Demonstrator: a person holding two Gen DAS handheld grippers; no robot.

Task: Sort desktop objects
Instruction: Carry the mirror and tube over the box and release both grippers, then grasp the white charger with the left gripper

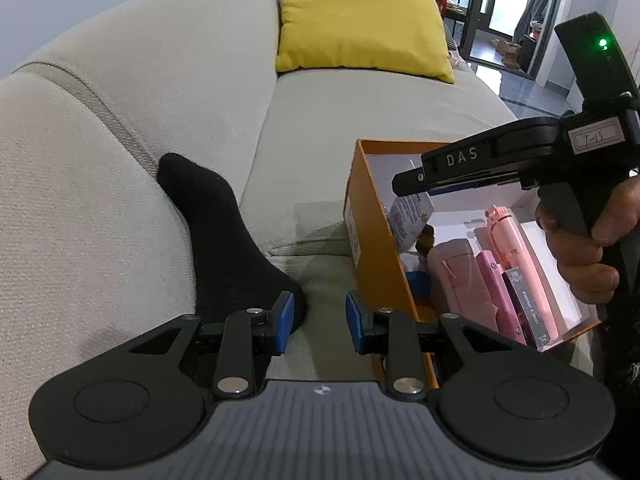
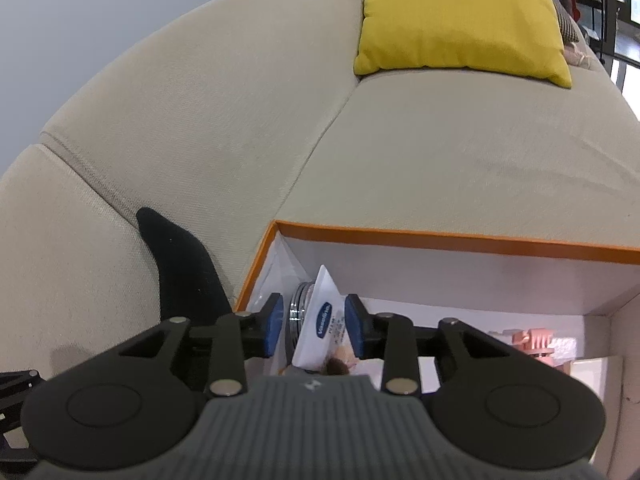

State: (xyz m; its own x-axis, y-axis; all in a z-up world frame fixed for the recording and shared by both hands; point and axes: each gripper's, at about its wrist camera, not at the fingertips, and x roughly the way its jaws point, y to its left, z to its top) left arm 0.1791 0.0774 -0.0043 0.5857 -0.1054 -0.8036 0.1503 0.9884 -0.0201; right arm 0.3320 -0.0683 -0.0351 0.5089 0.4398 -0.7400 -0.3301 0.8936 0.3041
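An orange box with white inside stands on a beige sofa. It holds a white packet, a pink pouch, a pink stick-shaped gadget and other small items. A black sock lies on the seat left of the box. My left gripper is open and empty, low over the seat between sock and box. My right gripper is open above the box's left end, with the white packet between its pads; whether they touch it I cannot tell. It also shows in the left wrist view.
A yellow cushion leans on the sofa back farther along. The sofa seat stretches beyond the box. A glass door and floor lie at the far right. A round metal tin sits in the box beside the packet.
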